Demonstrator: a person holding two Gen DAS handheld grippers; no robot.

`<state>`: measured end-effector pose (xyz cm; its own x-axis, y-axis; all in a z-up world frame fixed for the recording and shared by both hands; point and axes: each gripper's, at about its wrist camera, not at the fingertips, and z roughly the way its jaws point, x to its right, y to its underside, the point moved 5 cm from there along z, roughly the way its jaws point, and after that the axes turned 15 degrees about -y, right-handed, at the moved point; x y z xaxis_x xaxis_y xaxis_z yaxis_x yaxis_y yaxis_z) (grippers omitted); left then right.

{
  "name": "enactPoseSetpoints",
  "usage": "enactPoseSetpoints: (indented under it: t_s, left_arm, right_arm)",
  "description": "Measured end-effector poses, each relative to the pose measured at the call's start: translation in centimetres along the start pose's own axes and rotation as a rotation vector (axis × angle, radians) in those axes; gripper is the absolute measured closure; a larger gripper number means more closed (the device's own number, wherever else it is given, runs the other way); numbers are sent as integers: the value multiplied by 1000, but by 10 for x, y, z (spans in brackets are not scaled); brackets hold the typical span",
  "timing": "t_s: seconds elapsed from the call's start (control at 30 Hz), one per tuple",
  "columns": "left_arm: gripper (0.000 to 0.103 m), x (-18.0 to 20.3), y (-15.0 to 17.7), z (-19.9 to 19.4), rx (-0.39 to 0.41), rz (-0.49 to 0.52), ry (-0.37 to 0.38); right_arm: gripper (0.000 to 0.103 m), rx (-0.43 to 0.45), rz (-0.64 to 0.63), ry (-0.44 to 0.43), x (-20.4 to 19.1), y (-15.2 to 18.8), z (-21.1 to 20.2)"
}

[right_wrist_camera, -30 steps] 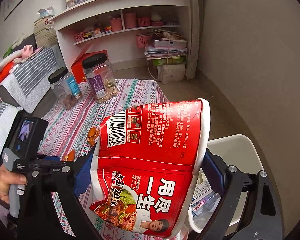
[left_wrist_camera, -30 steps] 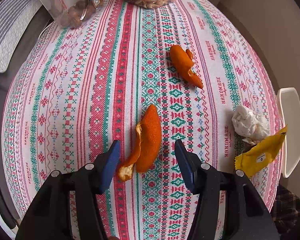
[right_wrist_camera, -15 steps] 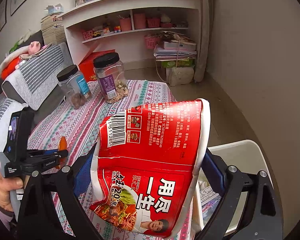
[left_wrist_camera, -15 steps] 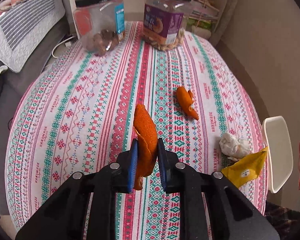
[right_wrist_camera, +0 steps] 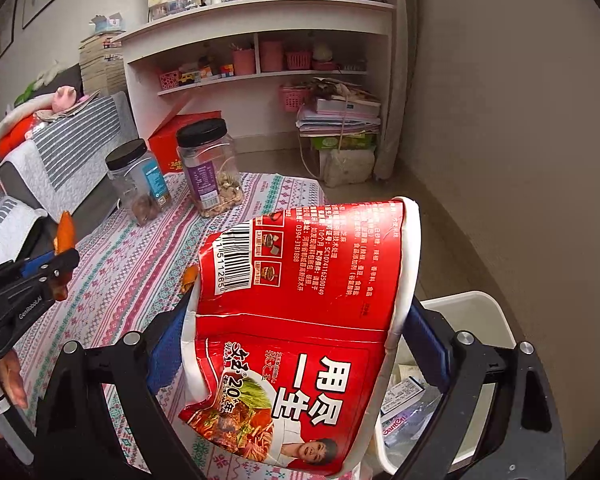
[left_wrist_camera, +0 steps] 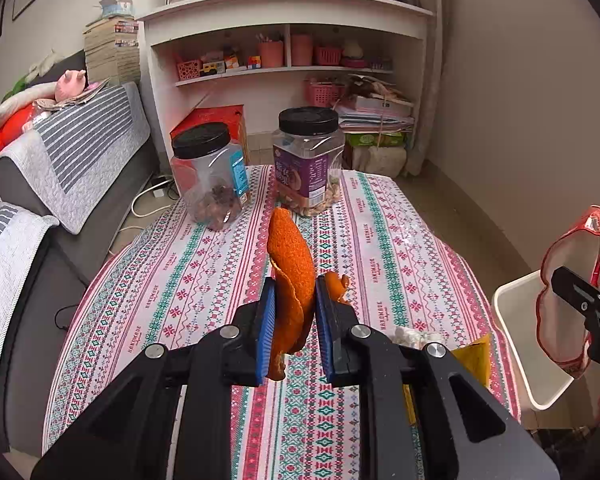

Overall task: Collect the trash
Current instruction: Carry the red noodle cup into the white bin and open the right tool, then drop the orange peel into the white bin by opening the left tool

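Risk: thin orange peel [left_wrist_camera: 290,276] pinched in closed left gripper [left_wrist_camera: 295,292] slipping onto counter [left_wrist_camera: 204,280]; crushed noodle cup [right_wrist_camera: 300,320] clamped in right gripper [right_wrist_camera: 296,344] missing bin [right_wrist_camera: 488,316].

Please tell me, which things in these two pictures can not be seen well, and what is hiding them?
- White crumpled tissue, left wrist view: mostly behind the left gripper, which holds the large orange peel.
- Yellow wrapper, same view: lower part behind the gripper arm.
- Second orange peel piece: half hidden by a finger.
- White trash bin, right wrist view: contents mostly covered by the crushed red noodle cup in the right gripper.
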<state>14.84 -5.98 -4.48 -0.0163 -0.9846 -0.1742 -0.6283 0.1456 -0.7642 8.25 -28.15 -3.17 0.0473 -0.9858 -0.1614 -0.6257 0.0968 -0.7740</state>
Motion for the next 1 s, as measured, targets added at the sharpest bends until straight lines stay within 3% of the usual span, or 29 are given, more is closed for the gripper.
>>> enactPoseSetpoints:
  t_s: [0.3, 0.43, 0.63, 0.97, 1.0]
  left_arm:
    - [83, 48, -5, -28, 26, 42, 80]
    - [83, 80, -8, -37, 22, 73, 133]
    - [83, 141, -2, -43, -40, 109, 259]
    - [82, 260, 15, -59, -152, 158, 455]
    - [76, 271, 15, -61, -176, 162, 489]
  right_arm:
    - [14, 55, 100, 102, 62, -2, -37]
    - [11, 81, 164, 228, 99, 1, -57]
    - [7, 131, 311, 335, 149, 14, -89]
    - [7, 192, 420, 440, 188, 36, -127]
    - [7, 202, 427, 449, 191, 36, -131]
